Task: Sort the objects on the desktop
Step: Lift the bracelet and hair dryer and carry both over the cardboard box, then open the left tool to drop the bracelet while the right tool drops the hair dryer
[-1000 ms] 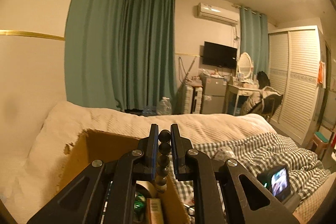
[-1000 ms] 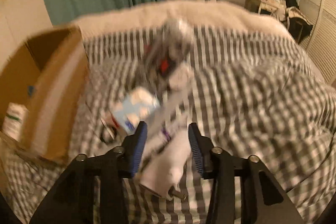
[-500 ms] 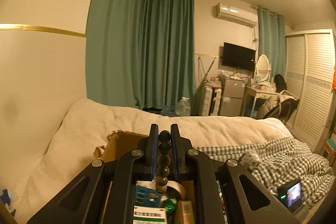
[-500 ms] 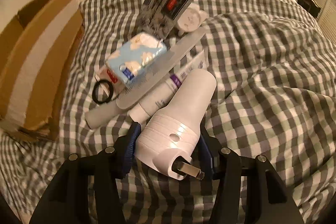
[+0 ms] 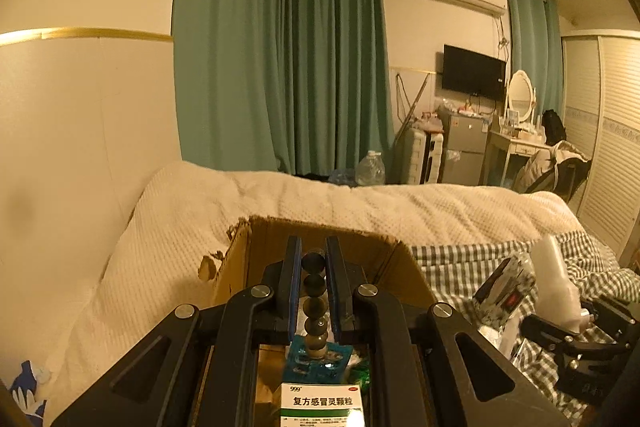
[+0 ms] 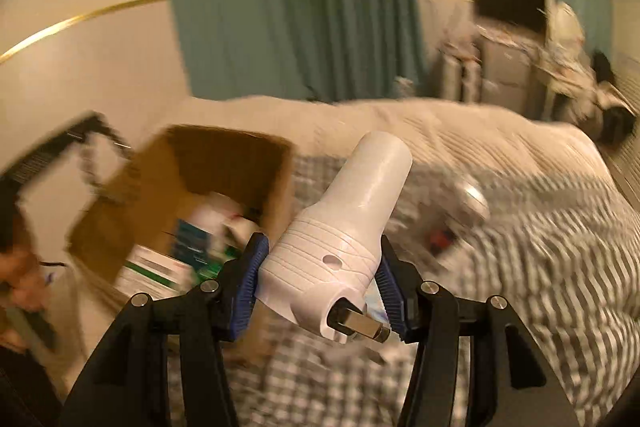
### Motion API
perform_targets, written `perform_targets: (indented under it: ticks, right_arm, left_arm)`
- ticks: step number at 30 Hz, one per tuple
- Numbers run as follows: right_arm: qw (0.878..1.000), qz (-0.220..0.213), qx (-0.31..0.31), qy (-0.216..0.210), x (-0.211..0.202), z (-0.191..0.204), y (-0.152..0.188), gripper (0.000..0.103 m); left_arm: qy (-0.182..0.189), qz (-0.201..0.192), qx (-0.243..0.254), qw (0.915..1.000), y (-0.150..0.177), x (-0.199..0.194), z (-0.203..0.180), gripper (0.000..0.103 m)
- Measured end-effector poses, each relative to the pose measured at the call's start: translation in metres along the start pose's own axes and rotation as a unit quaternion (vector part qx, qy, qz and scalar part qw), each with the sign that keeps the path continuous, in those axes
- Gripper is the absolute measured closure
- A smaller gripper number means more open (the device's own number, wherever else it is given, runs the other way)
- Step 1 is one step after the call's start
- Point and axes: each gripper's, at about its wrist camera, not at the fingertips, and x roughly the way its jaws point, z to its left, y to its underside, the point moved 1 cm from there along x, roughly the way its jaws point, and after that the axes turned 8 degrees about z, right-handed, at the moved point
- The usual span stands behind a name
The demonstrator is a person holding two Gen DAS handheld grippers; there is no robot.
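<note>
Lower centre of the left wrist view: left gripper (image 5: 313, 267) clenched on a string of dark beads (image 5: 314, 303), held over the open cardboard box (image 5: 256, 247). Box already holds a green-and-white medicine carton (image 5: 322, 405) and a teal blister pack (image 5: 316, 363). Box sits on the cream blanket (image 5: 168, 251), checked duvet (image 5: 460, 267) to its right.

Right wrist view, centre: right gripper (image 6: 320, 283) grasping a white plastic handle-shaped device (image 6: 344, 239), metal stub at its near end, lifted off the bed. Box at left of that frame, heavily blurred.

Only the left view shows a patterned packet (image 5: 504, 291) on the duvet at right edge, and the device upright there. Teal curtains (image 5: 280, 59) behind.
</note>
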Motion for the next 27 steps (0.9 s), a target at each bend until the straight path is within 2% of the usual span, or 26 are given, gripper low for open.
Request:
perform_targets:
  ticks: [4, 7, 13, 16, 17, 19, 21, 25, 27]
  right_arm:
    - [0.999, -0.004, -0.031, -0.034, 0.022, 0.041, -0.015, 0.05]
    - [0.998, 0.005, -0.046, -0.046, 0.038, 0.055, -0.021, 0.05]
    - [0.996, 0.024, -0.06, -0.062, 0.071, 0.073, -0.017, 0.05]
    - [0.996, 0.016, -0.065, -0.061, 0.073, 0.076, -0.013, 0.049]
    - [0.996, 0.011, -0.067, -0.06, 0.072, 0.077, -0.012, 0.046]
    - [0.996, -0.009, -0.071, -0.057, 0.064, 0.077, -0.013, 0.038]
    - [0.995, -0.037, -0.072, -0.055, 0.049, 0.075, -0.016, 0.032]
    - [0.994, -0.079, -0.061, -0.049, 0.024, 0.064, -0.029, 0.028]
    - [0.992, -0.104, -0.046, -0.045, 0.008, 0.052, -0.032, 0.022]
  left_arm:
    - [0.002, 0.017, -0.008, 0.9998, 0.003, 0.011, 0.009, 0.091]
    - [0.0, 0.027, -0.016, 0.9995, 0.005, 0.019, 0.017, 0.091]
    - [-0.006, 0.036, -0.031, 0.9988, 0.006, 0.024, 0.03, 0.091]
    - [-0.006, 0.034, -0.036, 0.9987, 0.006, 0.02, 0.032, 0.089]
    - [-0.006, 0.032, -0.036, 0.9988, 0.005, 0.018, 0.031, 0.088]
    - [-0.004, 0.021, -0.037, 0.9991, 0.002, 0.008, 0.031, 0.08]
    - [-0.001, 0.005, -0.041, 0.9991, -0.001, -0.003, 0.03, 0.056]
    - [0.011, -0.031, -0.05, 0.9982, -0.01, -0.032, 0.028, 0.031]
    - [0.01, -0.052, -0.063, 0.9966, -0.013, -0.042, 0.028, 0.003]
